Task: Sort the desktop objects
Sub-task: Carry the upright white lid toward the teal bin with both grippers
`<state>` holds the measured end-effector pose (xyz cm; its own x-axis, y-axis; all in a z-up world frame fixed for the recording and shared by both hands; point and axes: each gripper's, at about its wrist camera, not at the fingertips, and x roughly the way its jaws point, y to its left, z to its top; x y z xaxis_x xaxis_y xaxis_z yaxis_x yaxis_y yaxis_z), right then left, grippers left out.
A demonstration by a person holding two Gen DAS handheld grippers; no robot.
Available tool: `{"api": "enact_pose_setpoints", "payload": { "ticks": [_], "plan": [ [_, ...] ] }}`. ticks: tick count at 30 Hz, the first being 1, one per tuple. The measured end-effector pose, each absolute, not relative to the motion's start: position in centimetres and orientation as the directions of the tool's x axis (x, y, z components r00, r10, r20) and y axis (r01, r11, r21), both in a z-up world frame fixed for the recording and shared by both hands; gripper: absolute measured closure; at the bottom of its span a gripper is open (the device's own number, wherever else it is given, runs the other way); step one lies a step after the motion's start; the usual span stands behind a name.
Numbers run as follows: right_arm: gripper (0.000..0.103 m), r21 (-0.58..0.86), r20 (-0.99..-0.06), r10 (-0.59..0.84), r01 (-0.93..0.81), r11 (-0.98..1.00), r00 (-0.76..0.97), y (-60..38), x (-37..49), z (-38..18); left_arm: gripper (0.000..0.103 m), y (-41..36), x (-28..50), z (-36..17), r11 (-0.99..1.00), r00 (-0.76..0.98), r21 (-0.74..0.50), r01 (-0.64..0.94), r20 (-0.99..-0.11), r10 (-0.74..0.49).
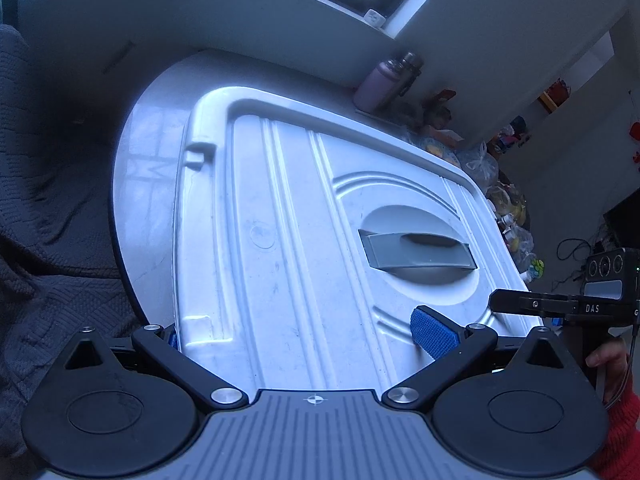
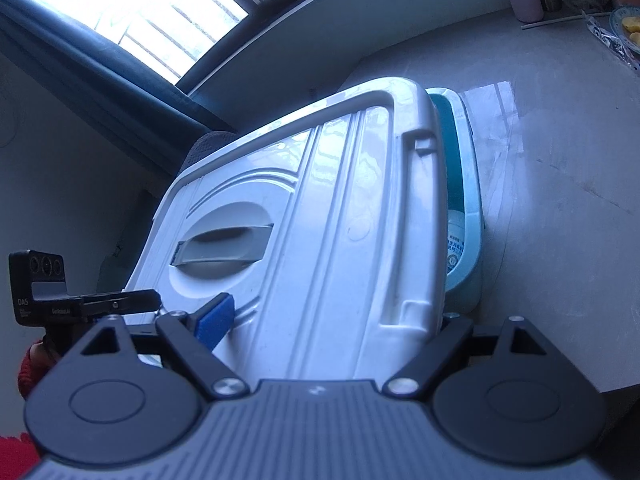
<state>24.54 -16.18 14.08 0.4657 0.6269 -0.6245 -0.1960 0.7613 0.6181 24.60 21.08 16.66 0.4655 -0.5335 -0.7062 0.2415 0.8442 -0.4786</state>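
Both grippers (image 1: 304,336) (image 2: 320,320) apparently astride lid (image 1: 288,216) (tilted).

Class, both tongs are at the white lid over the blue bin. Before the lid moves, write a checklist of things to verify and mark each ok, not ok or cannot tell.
1. Left tongs straddle the near edge of the white lid: ok.
2. Right tongs straddle the same edge: ok.
3. Both pairs closed firmly on the lid: cannot tell; the contact is hidden.
4. Lid seated square on the blue bin: not ok; the bin's rim and inside show past one side.
5. Top of the lid bare around its grey handle: ok.
6. White bottle inside sits below the rim: cannot tell.
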Motion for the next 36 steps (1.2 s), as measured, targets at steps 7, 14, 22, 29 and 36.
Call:
{"api": "enact_pose_setpoints", "payload": {
  "ticks": [7,14,22,29,36],
  "plan": [
    [0.016,0.616,-0.626,0.630,-0.204,0.761,0.460,-16.9,26.1,14.3,0.000,20.2,26.9,16.6,0.846,0.476,-0.477,0.238,-0.702,-0.529],
    [0.016,0.613,-0.626,0.637,-0.221,0.758,0.450,-16.9,27.1,14.4,0.000,19.7,28.6,16.3,0.851,0.486,-0.478,0.216,-0.703,-0.518],
    [0.016,0.612,-0.629,0.641,-0.228,0.757,0.440,-17.0,28.6,14.2,0.000,19.7,29.9,15.9,0.853,0.492,-0.480,0.203,-0.704,-0.513],
    [0.016,0.614,-0.629,0.644,-0.230,0.755,0.436,-17.1,29.4,14.1,0.000,19.9,30.5,15.7,0.855,0.491,-0.481,0.195,-0.707,-0.510],
    [0.016,0.618,-0.631,0.643,-0.219,0.755,0.434,-17.1,30.0,14.0,0.000,19.5,31.6,15.4,0.854,0.487,-0.484,0.192,-0.708,-0.511]
  ]
}}
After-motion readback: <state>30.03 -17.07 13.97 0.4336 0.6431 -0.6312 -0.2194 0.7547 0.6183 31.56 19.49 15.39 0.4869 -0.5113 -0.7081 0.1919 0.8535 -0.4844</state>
